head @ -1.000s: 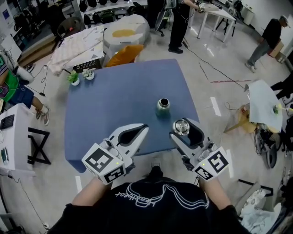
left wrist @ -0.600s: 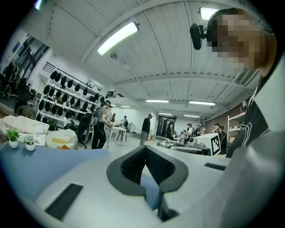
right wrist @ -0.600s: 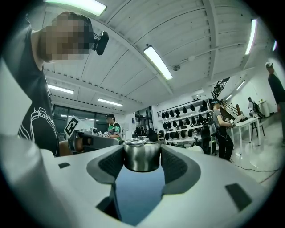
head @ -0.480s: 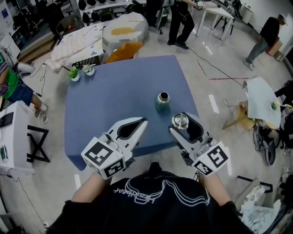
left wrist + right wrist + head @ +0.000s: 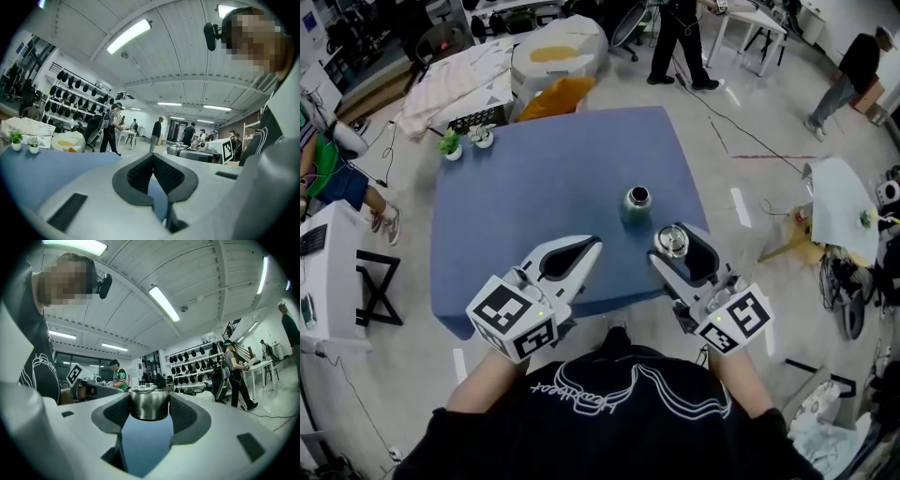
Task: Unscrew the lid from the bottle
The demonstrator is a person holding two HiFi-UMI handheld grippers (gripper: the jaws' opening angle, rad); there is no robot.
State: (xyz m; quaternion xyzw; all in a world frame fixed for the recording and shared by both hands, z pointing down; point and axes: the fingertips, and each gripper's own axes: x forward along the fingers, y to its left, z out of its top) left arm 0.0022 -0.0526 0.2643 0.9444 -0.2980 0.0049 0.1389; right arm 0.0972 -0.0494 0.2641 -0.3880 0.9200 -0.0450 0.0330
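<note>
A green metal bottle (image 5: 637, 206) stands upright and uncapped on the blue table (image 5: 534, 197), right of centre. My right gripper (image 5: 673, 246) is shut on the silver lid (image 5: 672, 241), held above the table's near right edge, a short way in front of the bottle. The right gripper view shows the lid (image 5: 149, 404) pinched between both dark pads. My left gripper (image 5: 589, 246) hovers over the near edge, left of the bottle, its jaws shut with nothing between them (image 5: 153, 161).
Two small potted plants (image 5: 464, 142) stand at the table's far left corner. A wooden stool (image 5: 802, 239) and a white round table (image 5: 848, 216) lie to the right. People stand and sit around the room. A white table (image 5: 323, 272) is at the left.
Both grippers stay nearly still with the lid in the right one. The head view has shifted slightly, so the table sits a little higher in frame.
</note>
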